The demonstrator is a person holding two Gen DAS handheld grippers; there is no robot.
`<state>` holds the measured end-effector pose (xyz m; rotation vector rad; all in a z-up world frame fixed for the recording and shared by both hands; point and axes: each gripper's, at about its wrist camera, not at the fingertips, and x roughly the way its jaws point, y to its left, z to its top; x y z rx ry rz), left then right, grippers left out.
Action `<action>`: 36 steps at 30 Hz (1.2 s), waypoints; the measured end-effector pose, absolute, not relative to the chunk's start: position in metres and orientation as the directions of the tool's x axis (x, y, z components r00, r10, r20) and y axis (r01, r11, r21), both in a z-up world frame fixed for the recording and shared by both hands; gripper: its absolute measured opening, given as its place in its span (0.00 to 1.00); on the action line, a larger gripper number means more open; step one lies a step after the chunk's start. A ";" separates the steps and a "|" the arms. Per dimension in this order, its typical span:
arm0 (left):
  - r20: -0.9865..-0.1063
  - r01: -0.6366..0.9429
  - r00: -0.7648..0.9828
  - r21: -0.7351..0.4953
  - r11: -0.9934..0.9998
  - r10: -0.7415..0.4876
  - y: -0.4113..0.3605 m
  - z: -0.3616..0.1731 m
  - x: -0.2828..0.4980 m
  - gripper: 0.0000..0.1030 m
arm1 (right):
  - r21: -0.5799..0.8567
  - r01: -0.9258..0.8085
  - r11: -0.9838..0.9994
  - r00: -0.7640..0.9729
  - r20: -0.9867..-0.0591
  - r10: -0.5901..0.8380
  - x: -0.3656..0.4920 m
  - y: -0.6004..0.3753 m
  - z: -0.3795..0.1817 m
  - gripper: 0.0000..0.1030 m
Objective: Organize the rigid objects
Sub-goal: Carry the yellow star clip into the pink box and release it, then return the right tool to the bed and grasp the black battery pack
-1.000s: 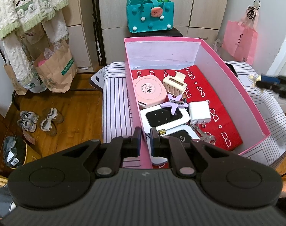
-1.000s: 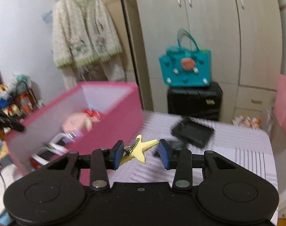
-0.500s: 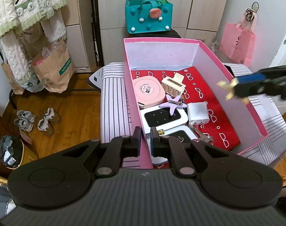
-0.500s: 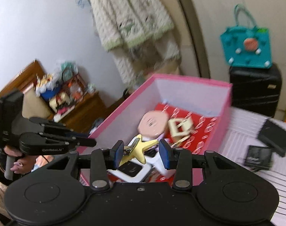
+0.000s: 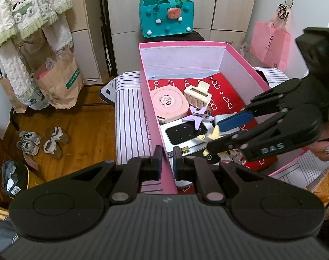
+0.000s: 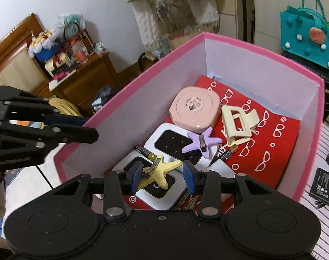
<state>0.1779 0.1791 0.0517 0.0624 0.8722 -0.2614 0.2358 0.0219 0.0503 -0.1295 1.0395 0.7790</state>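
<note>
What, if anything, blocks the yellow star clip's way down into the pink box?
No lid or wall does. The right gripper holds the yellow star clip inside the pink box, above a white device already lying there.

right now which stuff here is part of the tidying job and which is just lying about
Job:
- yellow star clip, held in right claw
- pink box, wall pinched by left claw
- purple star clip
- cream claw clip

Lying about:
- teal bag
- shoes
</note>
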 end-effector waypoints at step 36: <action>-0.764 0.221 0.615 -0.066 0.973 -0.192 0.180 0.051 0.178 0.08 | 0.136 -0.349 0.927 0.748 -0.556 0.362 0.209 -0.174 0.075 0.68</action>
